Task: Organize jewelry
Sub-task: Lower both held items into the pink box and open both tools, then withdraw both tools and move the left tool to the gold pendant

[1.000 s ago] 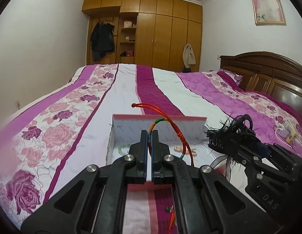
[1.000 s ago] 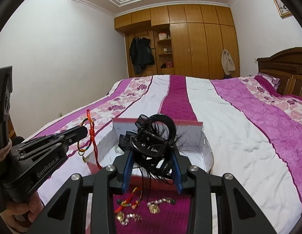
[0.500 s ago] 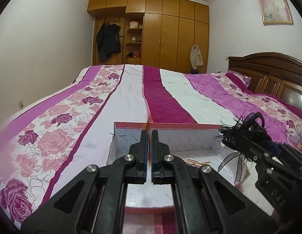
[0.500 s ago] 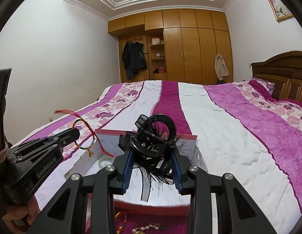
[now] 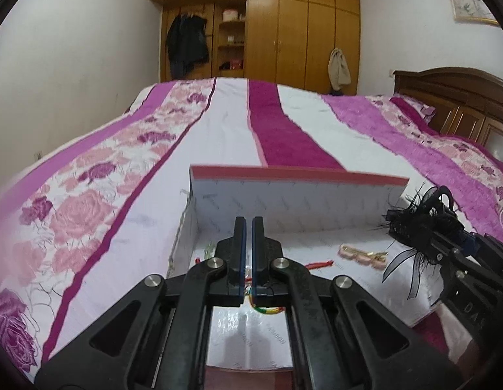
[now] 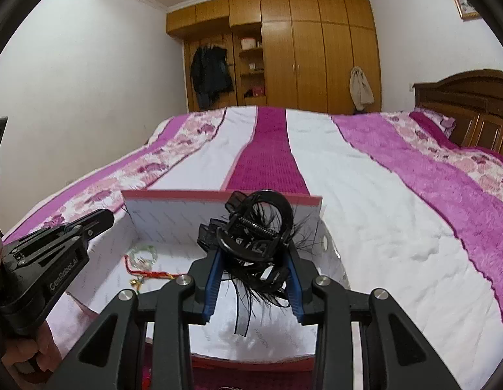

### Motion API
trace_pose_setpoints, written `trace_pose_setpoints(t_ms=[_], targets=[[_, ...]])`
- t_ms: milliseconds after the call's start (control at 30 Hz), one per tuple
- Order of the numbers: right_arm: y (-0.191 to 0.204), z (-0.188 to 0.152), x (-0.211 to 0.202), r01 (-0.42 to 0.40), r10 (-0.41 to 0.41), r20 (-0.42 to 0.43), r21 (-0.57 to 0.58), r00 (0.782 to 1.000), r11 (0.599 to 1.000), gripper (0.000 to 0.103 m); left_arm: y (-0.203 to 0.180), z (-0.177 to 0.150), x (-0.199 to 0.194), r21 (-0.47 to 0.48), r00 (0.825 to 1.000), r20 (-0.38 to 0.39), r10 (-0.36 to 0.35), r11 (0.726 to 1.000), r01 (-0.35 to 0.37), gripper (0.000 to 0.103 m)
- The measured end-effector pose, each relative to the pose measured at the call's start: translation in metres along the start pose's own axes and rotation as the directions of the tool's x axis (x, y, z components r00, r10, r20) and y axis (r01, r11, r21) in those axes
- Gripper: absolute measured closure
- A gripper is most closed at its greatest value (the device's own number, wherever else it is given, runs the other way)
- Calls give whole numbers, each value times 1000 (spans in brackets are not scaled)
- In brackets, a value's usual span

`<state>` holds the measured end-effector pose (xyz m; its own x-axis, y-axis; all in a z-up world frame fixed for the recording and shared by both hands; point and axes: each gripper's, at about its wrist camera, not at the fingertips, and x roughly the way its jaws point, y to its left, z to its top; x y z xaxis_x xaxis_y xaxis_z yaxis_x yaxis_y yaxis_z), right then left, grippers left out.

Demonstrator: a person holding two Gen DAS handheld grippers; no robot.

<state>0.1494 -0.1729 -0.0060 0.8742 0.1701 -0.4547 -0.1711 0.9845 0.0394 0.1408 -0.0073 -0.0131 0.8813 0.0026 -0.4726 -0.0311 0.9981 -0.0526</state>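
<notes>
the left gripper (image 5: 248, 224) reaches over the open white box (image 5: 293, 201) on the bed (image 5: 121, 175), its fingers closed on the multicoloured cord bracelet (image 5: 264, 308), whose red cord trails onto the box floor. the right gripper (image 6: 254, 250) hangs over the same box, its fingers clamped on a black feathered hair claw (image 6: 254, 230). inside the box lie a pink hair clip (image 5: 362, 255) and a pale green bracelet (image 6: 142, 252).
</notes>
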Motion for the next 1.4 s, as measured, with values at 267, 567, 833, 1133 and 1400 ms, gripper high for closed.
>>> trace_pose_setpoints(t_ms=[267,567,833,1133,1400], targets=[[-8,-10,31,13,-12,-107,10,994,1000,65,0,-6,9,-4,999,-45,0,1000,0,103],[-8,-14,40,-11,14,-169,19,985,1000,51,1,-5,7,-19,997,-75,-26,1000,25,96],[-5,-3,17,-55,59,-133,35,989,998,37,3,3,-16,-7,997,-63,-48,999,48,80],[-2,7,-18,-86,90,-104,46,991,995,34,5,3,-43,-30,989,-92,-112,994,110,77],[-4,-3,-50,-78,83,-118,42,990,996,34,0,-8,-64,-44,976,-119,-182,983,178,74]])
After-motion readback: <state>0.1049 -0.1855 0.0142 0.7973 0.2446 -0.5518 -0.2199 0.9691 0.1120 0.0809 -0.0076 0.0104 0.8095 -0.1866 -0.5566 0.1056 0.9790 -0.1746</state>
